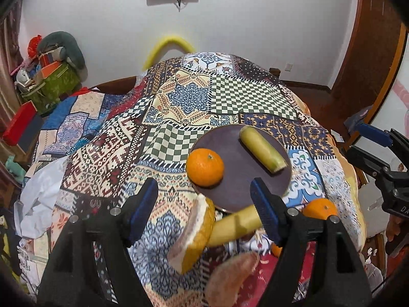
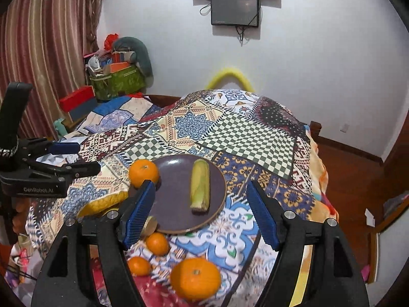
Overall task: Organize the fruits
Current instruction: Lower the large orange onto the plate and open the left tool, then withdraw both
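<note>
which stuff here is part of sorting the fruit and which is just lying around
Belongs to the job:
- round dark purple plate
- orange mandarin on the plate's rim
- yellow-green cut cane piece on the plate
- three loose orange mandarins, nearest
- yellow-rind pomelo wedge
- second cane piece off the plate

Just lying about:
- patchwork patterned cloth
- green printed box of clutter
- red flat box
- wall-mounted black screen

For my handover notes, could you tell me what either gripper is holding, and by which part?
Nothing is held: the left gripper and the right gripper both have open, empty jaws.
</note>
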`<state>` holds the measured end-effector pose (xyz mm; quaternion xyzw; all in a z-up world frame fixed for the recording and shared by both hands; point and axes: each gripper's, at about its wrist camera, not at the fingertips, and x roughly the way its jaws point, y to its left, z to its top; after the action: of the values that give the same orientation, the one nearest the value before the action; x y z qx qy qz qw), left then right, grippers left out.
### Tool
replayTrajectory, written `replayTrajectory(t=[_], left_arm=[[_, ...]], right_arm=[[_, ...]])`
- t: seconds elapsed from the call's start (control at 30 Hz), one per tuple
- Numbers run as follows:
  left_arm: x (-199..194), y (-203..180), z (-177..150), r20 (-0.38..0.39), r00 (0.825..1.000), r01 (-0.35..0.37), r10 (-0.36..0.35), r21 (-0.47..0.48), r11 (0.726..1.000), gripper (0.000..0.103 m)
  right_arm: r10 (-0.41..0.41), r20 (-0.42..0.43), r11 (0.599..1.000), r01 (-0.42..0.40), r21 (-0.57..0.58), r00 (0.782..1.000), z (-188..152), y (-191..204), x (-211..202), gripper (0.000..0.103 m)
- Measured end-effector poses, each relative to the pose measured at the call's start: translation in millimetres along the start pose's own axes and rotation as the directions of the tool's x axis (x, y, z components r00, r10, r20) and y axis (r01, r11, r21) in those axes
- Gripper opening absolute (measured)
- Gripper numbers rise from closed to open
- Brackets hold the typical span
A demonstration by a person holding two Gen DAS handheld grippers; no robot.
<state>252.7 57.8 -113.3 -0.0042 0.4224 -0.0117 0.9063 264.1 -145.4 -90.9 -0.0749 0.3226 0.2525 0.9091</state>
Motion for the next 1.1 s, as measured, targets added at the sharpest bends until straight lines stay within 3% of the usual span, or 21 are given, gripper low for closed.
replayTrajectory(t=[0.1, 0.33, 0.63, 0.87, 1.1], left_arm=[[-11, 1, -11, 0.013, 1.000, 0.000, 0.000, -0.012, 1.000, 0.081], [-15, 6, -37, -0.016, 1.000, -0.017, 0.017, -0.028, 0.999, 0.081], [7, 19, -81, -0.089, 0.995, -0.056, 0.052, -0.037, 0.998, 0.081], [26, 16, -94, -0.098, 0.992, -0.078, 0.077, -0.012, 0.997, 0.081], [47, 18, -93, -0.116, 0.989, -0.094, 0.092, -0.012, 0.996, 0.066]], right_arm=[[-0.006, 0.004, 1.000, 0.006, 0.008, 1.000, -8, 1, -10, 0.071], [-0.027, -0.025, 0.999, 0.028, 0.047, 0.999, -34, 3, -15, 0.071], [-0.045, -0.096, 0.995, 0.053, 0.085, 0.994, -70, 3, -11, 0.071], [-0.035, -0.158, 0.993, 0.053, 0.109, 0.987, -90, 2, 5, 0.071], [-0.006, -0.223, 0.991, 0.035, 0.128, 0.975, -103, -1, 27, 0.071]])
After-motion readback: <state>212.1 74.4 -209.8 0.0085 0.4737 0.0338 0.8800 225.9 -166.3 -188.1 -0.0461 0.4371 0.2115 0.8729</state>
